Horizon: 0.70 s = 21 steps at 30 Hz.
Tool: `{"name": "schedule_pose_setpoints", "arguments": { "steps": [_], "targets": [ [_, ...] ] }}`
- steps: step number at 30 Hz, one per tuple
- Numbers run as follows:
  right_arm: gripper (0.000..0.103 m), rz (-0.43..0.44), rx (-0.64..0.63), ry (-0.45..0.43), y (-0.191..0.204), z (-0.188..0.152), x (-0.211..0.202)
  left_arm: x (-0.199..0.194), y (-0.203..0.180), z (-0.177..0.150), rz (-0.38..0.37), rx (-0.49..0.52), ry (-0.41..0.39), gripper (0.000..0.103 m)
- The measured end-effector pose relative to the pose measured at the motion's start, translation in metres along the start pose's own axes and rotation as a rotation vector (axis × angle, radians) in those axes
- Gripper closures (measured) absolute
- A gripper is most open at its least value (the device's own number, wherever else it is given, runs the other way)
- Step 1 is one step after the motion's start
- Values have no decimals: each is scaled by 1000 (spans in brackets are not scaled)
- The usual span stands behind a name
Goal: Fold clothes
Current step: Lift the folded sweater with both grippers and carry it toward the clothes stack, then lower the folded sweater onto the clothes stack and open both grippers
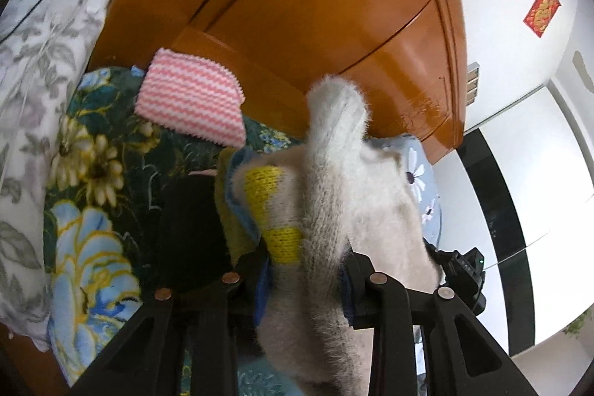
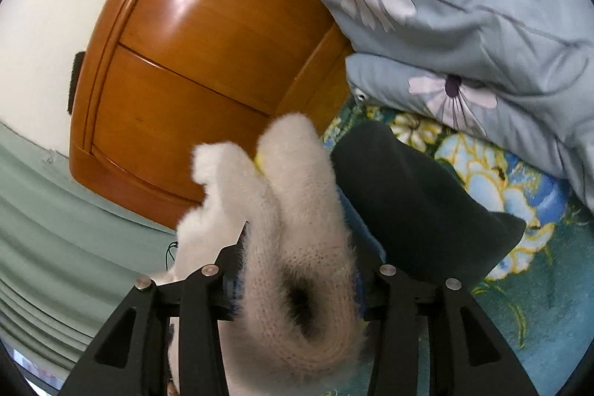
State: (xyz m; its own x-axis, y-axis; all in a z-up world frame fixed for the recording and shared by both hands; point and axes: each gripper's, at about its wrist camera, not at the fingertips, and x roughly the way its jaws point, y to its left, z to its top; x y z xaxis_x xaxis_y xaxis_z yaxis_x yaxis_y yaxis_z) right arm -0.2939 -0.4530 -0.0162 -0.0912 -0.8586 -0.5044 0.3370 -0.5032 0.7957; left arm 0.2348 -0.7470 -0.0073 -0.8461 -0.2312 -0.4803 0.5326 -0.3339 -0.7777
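Note:
A fluffy white knitted sweater (image 1: 334,195) with yellow stripes and blue trim is bunched up and held above the floral bed cover. My left gripper (image 1: 297,270) is shut on its lower part, the fabric rising between the fingers. My right gripper (image 2: 297,270) is shut on another thick fold of the same sweater (image 2: 297,210), which fills the gap between its fingers. A folded pink-and-white striped cloth (image 1: 189,99) lies on the bed beyond the sweater. A dark garment (image 1: 189,225) lies on the bed beside the sweater; it also shows in the right wrist view (image 2: 415,210).
An orange wooden headboard (image 1: 315,6) stands close behind the bed. A grey-leaf pillow (image 1: 33,80) lies at the left. A pale blue daisy-print quilt (image 2: 464,6) is piled at the right. The dark green floral bed cover (image 1: 92,192) lies underneath. The other gripper's black body (image 1: 464,270) shows at the right.

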Motion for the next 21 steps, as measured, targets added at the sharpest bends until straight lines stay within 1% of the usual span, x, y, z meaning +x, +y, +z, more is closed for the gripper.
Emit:
{"name": "schedule_pose_setpoints", "arguments": {
  "steps": [2, 4, 8, 9, 10, 11, 12, 13, 17, 18, 19, 21],
  "targets": [
    [56, -8, 7, 3, -6, -3, 5, 4, 8, -4, 2, -11, 6, 67],
    [56, 0, 24, 0, -11, -8, 7, 5, 9, -5, 19, -5, 6, 65],
    [55, -6, 19, -5, -7, -8, 2, 2, 5, -3, 33, -2, 12, 65],
    [53, -11, 16, -6, -5, -8, 0, 0, 2, -2, 42, 3, 14, 62],
    [44, -20, 12, -10, -3, -7, -3, -2, 0, -2, 52, 7, 16, 61],
    [39, -40, 5, -20, 0, -7, -8, -3, -2, -1, 61, 0, 20, 59],
    [38, -67, -5, -34, 2, -7, -13, -5, -4, -1, 71, -9, 23, 51],
    [38, -94, -14, -47, 5, -6, -19, -8, -5, 0, 90, -26, 19, 47],
    [38, -164, -56, -68, 17, -8, -41, -25, -16, 1, 127, -53, -2, 41],
    [37, -183, -80, -67, 23, -9, -46, -30, -21, 0, 139, -46, -4, 40],
    [33, -201, -105, -68, 28, -11, -51, -34, -29, -2, 159, -21, -9, 40],
    [26, -220, -173, -81, 45, -20, -63, -44, -48, -11, 208, 50, -28, 39]
  ]
}}
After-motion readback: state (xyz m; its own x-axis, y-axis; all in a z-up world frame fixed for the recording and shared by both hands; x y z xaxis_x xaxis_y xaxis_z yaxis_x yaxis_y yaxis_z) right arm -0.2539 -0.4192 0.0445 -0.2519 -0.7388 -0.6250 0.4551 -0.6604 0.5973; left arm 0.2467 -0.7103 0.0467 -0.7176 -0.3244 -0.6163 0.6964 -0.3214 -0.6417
